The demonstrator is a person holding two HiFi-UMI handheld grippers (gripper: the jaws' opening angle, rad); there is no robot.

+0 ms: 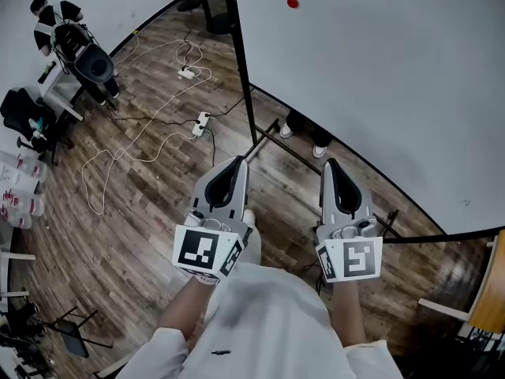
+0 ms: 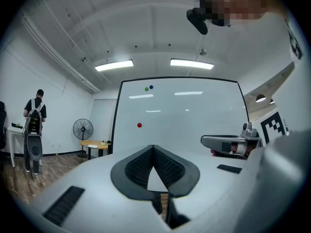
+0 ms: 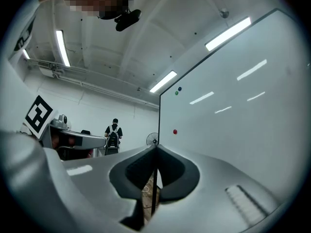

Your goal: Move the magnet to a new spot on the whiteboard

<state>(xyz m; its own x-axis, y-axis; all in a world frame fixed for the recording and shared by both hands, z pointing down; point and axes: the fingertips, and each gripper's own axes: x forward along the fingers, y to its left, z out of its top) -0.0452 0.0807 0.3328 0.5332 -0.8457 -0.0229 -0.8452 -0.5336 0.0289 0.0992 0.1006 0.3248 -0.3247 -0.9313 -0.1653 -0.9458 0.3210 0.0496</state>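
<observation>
Facing whiteboard [image 1: 379, 77], magnet [image 1: 293, 3] well apart; left gripper [image 1: 237, 161], right gripper [image 1: 331, 163] closed, empty; cables [image 1: 150, 136] on floor [image 1: 142, 219]

A person is wearing a white top [image 1: 268, 322] with white sleeves [image 1: 158, 350] (a small dark object [image 1: 221, 353] is showing on its front). Ahead of the top, the pale grey left gripper [image 1: 235, 163] and right gripper [image 1: 331, 166] are showing black ribbed pads [image 2: 138, 166], each bearing, nearest the top, a cube [image 1: 207, 251] with black-and-white square markers.
</observation>
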